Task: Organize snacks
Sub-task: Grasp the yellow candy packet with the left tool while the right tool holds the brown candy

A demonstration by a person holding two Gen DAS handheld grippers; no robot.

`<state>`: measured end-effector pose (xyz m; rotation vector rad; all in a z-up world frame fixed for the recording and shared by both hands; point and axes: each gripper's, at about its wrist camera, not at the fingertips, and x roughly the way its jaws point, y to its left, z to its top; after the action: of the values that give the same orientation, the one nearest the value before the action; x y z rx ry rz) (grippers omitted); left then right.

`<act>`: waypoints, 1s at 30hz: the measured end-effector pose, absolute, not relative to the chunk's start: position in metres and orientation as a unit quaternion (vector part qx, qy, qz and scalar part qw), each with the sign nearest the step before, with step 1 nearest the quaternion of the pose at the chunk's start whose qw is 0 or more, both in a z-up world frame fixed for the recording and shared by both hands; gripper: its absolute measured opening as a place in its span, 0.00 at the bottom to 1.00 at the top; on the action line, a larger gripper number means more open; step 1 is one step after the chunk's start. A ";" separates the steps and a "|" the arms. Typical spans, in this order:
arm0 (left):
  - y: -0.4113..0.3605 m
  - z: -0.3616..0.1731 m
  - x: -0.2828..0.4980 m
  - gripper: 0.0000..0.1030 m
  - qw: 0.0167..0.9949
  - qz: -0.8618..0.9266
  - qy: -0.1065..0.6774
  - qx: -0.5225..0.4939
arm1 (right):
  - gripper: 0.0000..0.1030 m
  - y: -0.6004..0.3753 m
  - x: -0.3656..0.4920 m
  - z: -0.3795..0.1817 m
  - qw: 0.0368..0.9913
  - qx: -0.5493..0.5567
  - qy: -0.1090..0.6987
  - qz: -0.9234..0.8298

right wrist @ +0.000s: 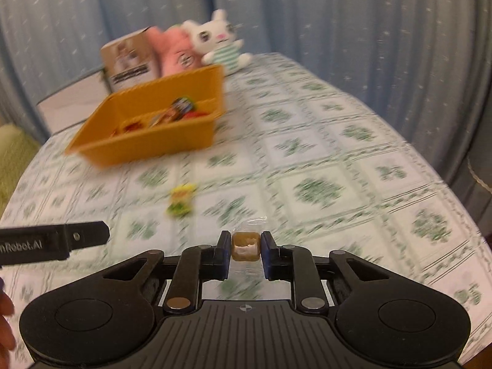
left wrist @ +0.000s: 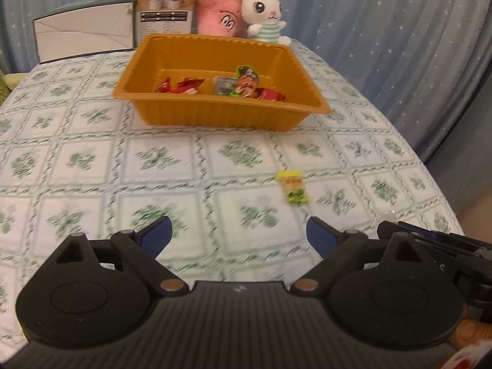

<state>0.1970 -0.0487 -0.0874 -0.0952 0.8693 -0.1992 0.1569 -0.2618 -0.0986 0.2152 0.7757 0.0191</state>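
Candy [right wrist: 245,246], small, light and firm in slippery clear wrap, sits clamped across its body in my right fingers [right wrist: 246,250] near the desk's front edge. Left fingers [left wrist: 239,233] are apart, empty.

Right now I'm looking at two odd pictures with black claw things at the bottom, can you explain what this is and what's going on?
No robot here: a person holds a pair of tongs in each hand, each with a camera looking along its fingers. One picture is from the left tongs, open and empty. The other is from the right tongs, shut on a small brown wrapped candy. On the flowered tablecloth stands an orange tray with several snacks inside, and a yellow-green snack packet lies loose in front of it. Behind the tray are a white plush bunny, a pink plush toy and a cardboard box.
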 end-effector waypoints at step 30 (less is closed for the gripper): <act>-0.125 -0.132 0.254 0.18 0.903 -0.131 0.407 0.040 | 0.20 -0.310 0.188 -0.123 0.913 0.168 0.372 -0.019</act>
<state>0.2541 -0.1250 -0.1322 0.0835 0.8422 -0.2714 0.1876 -0.3096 -0.1227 0.3456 0.7670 -0.0398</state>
